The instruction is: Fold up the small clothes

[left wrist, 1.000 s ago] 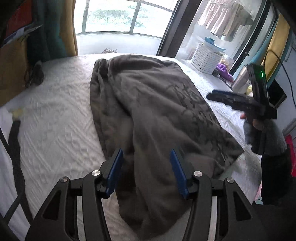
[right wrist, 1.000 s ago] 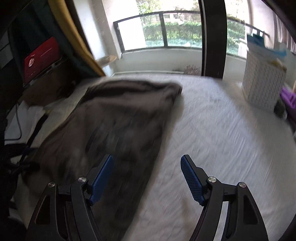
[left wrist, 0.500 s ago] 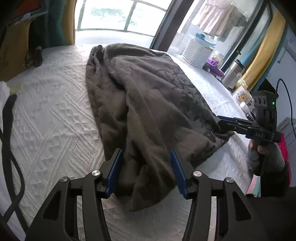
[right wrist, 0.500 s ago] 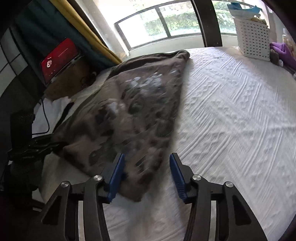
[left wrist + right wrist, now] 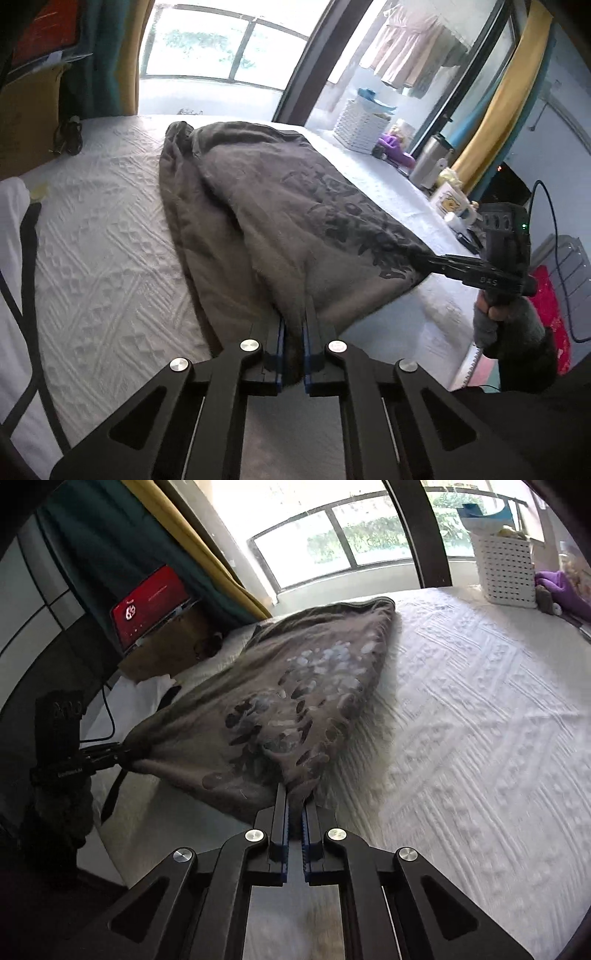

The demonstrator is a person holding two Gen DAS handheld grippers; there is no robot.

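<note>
Left tool (image 5: pixel 293 325) and right tool (image 5: pixel 294 805) each clamped tight on the brown garment's (image 5: pixel 266 206) near hem corners

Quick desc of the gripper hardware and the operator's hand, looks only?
Both alike: left gripper and right gripper have matte black angular linkage arms with triangular cutouts, silver round pivot bolts and blue ribbed pads. The right unit's body shows a green LED and black cable. The right hand wears a grey fingerless glove.

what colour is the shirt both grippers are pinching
Grey-brown shirt with a dark printed graphic; the left wrist view shows it best.
</note>
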